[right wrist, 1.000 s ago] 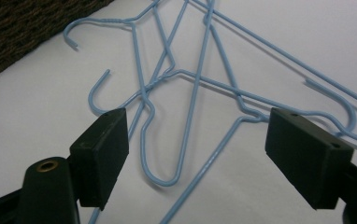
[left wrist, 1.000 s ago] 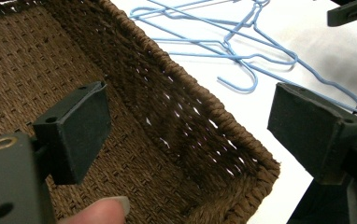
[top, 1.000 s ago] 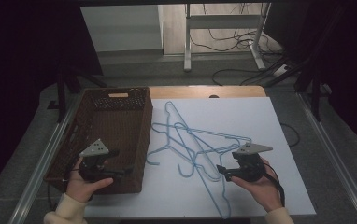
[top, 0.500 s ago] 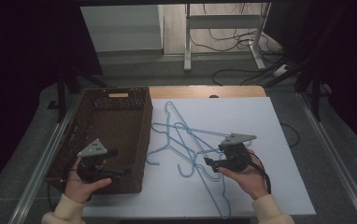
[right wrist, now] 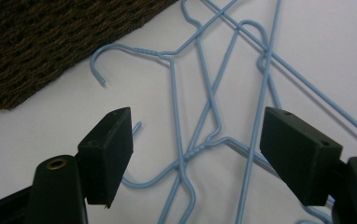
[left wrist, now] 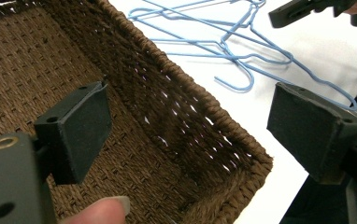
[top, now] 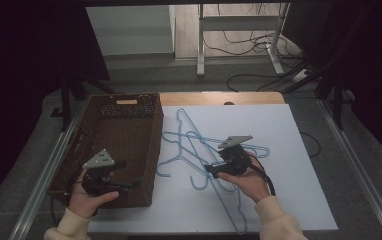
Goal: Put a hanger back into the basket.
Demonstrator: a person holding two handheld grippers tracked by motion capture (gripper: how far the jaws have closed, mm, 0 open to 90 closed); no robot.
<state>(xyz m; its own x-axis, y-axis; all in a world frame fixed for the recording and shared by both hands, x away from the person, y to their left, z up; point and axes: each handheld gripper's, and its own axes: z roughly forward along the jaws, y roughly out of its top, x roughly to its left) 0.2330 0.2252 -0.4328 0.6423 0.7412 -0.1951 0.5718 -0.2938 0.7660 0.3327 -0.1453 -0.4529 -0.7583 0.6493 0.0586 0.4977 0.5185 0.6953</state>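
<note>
One white rectangular table sheet (top: 299, 165) covers most of the tabletop; its near edge is cut off by the person's sleeves at the bottom of the high view. Dark brown woven wicker basket (top: 124, 135) sits at the sheet's left edge, long side running away from the person; the near corner's wall (left wrist: 200, 135) shows in the left gripper view, the basket floor partly hidden by the jaws. Tangled pile of light blue wire hangers (top: 199, 150) lies on the sheet just right of the basket; count hard to make out, wires cross each other, and the right hand hides the middle of the pile in the high view. In the right gripper view several hooks and necks overlap (right wrist: 200, 107), with the lower parts cut off by the frame. Right gripper (top: 211, 169) hovers over the tangle, jaws spread wide, nothing between them; whether a jaw touches wire can't be told. Left gripper (top: 129, 184) hangs over the basket's near end, jaws wide apart, holding nothing; a fingertip blurs into the bottom edge of the left gripper view.
</note>
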